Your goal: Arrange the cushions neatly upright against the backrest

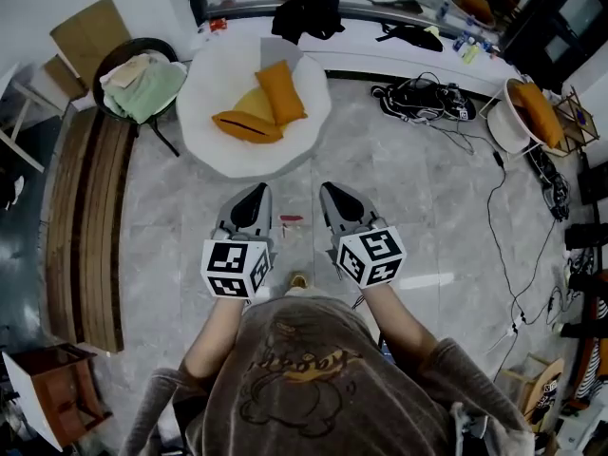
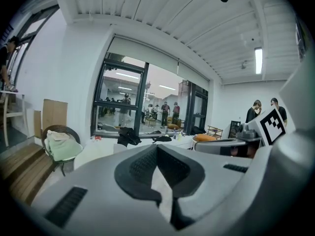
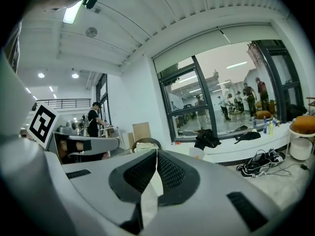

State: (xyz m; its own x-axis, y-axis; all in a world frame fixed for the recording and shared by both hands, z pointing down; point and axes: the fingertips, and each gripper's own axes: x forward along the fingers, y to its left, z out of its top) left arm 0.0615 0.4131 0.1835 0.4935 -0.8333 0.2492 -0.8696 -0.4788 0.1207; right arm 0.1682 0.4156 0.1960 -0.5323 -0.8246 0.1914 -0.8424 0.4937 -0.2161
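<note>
A round white seat [image 1: 211, 122] stands on the tiled floor ahead of me. On it lie two orange cushions, one propped up [image 1: 281, 91] and one flat in front [image 1: 247, 126], with a yellow cushion [image 1: 253, 104] between them. A grey cushion [image 1: 279, 51] leans at the seat's far side. My left gripper [image 1: 255, 191] and right gripper [image 1: 332, 191] are held side by side, well short of the seat. Both point toward it. Seen along their own jaws, the left gripper [image 2: 157, 147] and the right gripper [image 3: 156, 152] are shut with nothing between the pads.
A wicker chair with green cloth [image 1: 142, 85] stands left of the seat, beside a long wooden bench [image 1: 90, 217]. Shoes and cables [image 1: 423, 101] lie at the right, and a cable [image 1: 494, 217] trails over the floor. Another white seat with an orange cushion [image 1: 537, 112] is at far right.
</note>
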